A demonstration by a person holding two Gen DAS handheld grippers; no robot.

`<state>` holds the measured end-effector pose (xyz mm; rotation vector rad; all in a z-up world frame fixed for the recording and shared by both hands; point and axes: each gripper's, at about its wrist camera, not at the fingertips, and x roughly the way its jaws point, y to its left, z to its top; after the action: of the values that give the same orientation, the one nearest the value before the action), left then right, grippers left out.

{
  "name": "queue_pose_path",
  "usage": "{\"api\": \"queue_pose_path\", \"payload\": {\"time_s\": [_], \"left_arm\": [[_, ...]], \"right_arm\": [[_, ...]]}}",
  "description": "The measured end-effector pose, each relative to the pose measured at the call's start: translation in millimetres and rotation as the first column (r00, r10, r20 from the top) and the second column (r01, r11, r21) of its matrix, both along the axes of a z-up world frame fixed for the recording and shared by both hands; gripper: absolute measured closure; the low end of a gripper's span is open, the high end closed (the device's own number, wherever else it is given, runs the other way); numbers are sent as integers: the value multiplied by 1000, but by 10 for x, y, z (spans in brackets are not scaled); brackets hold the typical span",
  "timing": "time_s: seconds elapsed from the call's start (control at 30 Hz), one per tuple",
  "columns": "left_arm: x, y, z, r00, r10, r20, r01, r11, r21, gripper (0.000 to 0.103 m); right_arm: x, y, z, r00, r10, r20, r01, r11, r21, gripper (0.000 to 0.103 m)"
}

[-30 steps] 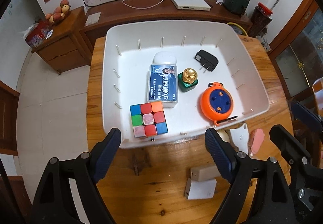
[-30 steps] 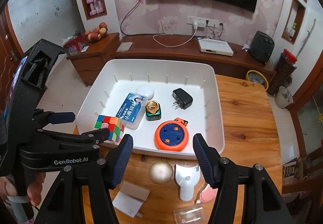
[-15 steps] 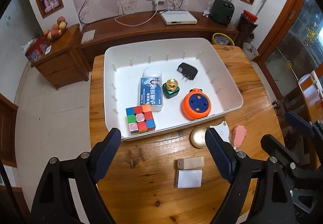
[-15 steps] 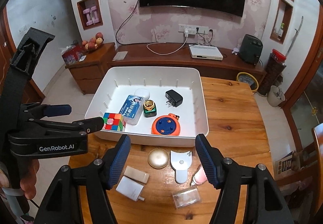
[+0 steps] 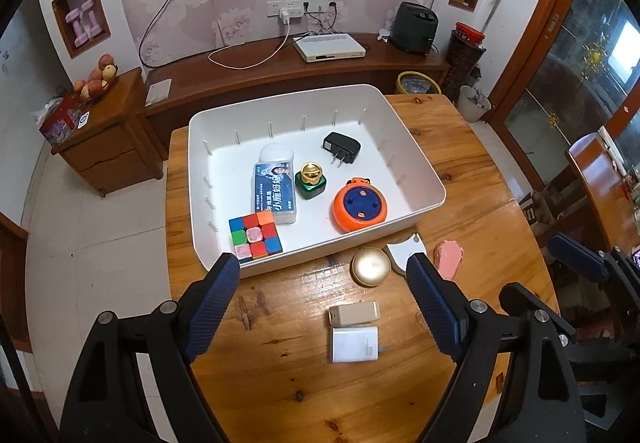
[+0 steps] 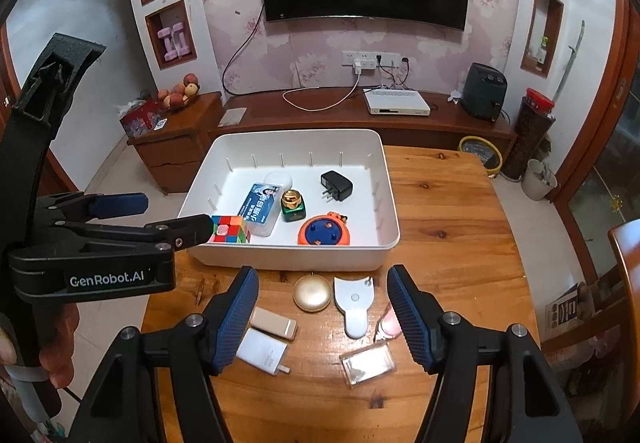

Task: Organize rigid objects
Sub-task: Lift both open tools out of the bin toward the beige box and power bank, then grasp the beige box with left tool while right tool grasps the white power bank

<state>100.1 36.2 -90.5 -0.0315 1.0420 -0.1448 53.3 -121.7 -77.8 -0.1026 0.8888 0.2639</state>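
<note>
Both grippers gape wide, empty, above the table's (image 6: 440,227) near edge: left gripper (image 5: 324,307), right gripper (image 6: 322,313). Tray (image 6: 384,179) sits at the far left corner of the table, holding, left to right: cube (image 6: 229,229), box (image 6: 260,209), green bottle (image 6: 292,206), orange reel (image 6: 324,232), black plug (image 6: 337,184). On bare wood along the near edge: beige bar (image 6: 274,323), white charger (image 6: 263,352), gold disc (image 6: 313,293), white scraper (image 6: 354,301), clear case (image 6: 367,363).

Cube (image 5: 255,237) in bin (image 5: 420,159) (front-left, seemingly); compact (image 5: 370,266) before.
</note>
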Motion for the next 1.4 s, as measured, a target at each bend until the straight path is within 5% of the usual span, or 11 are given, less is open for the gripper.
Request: {"api": "queue_pose_path", "payload": {"time_s": [0.57,0.97,1.4], "left_arm": [[-105,-155,-325,995,-55,-78,58,998,30,16],[-93,-351,-1078,956,-119,-268,145,986,82,16],[93,-667,-1553,929,-123,-349,170,980,107,16]], "right_arm": [[-197,-399,-411,996,-57,-69,55,998,-32,35],[-328,-390,-980,984,-30,-174,33,999,14,35],[-442,-144,-1471,972,16,-233,10,994,111,35]]}}
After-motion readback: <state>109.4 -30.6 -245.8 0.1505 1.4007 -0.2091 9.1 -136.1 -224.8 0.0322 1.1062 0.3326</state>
